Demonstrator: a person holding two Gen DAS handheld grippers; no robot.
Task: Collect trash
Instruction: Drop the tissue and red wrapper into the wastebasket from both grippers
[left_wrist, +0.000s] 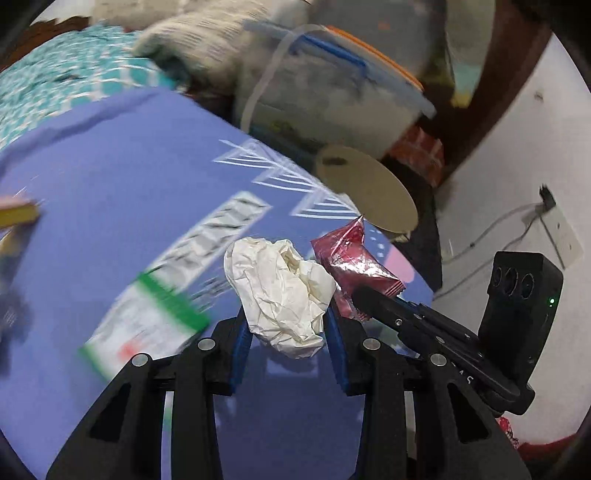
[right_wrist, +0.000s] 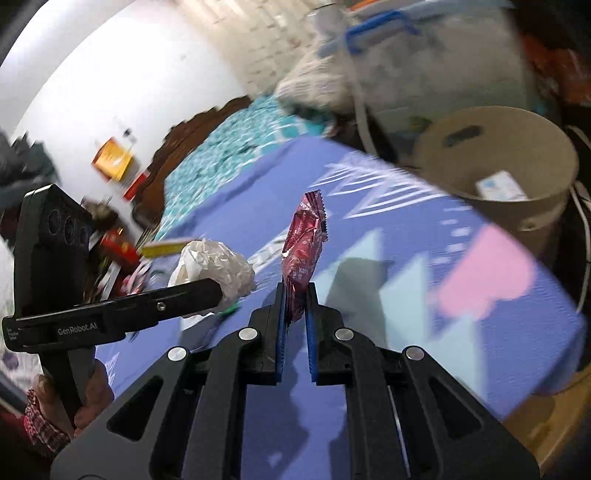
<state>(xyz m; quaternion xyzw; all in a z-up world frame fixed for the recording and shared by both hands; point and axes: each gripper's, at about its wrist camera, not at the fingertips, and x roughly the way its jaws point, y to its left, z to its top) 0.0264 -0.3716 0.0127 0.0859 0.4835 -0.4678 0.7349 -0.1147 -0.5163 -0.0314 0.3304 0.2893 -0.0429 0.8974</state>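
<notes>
my left gripper (left_wrist: 288, 321) pinches one crumpled white paper wad (left_wrist: 280, 291); my right gripper (right_wrist: 295, 302) clamps one red foil wrapper (right_wrist: 304, 254) upright. both held above the purple mat (right_wrist: 406, 280), likely for dropping into the single beige bin (right_wrist: 495, 166) at 2 o'clock. one card already inside.

r gripper (right_wrist: 295, 306) pinching red wrapper (right_wrist: 304, 243), beige bin (right_wrist: 532, 218) nearby

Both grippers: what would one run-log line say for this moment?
left gripper: shut on crumpled white paper | right gripper: shut on red foil wrapper | beige bin: ahead, nothing dropped yet
</notes>
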